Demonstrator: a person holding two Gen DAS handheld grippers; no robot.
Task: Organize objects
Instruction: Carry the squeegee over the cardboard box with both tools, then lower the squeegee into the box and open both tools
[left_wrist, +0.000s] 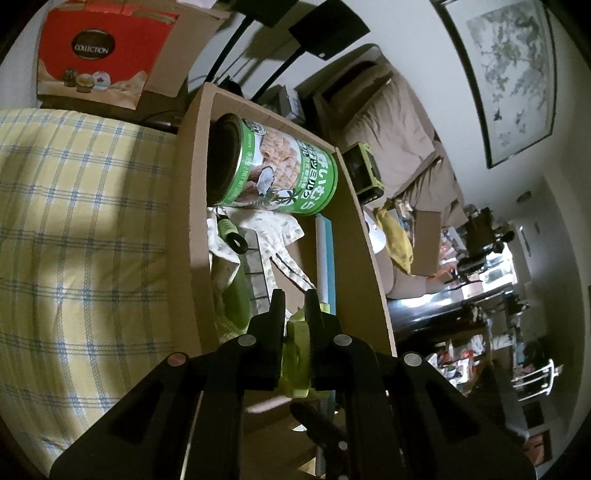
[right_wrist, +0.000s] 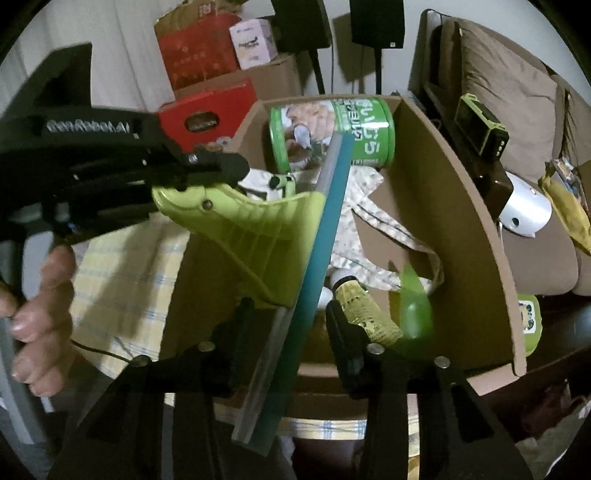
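Squeegee (right_wrist: 314, 258) slants across the box (right_wrist: 461, 221) mouth (can (right_wrist: 332, 129) fills its far end), bare floor beside the right wall

Can (left_wrist: 277, 166) in box (left_wrist: 195, 184), behind cloth (left_wrist: 273, 229)

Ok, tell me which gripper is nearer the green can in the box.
Left. The left gripper, shut on the squeegee handle, reaches in close to the green can; the right gripper hangs open at the near end of the box, farther back.
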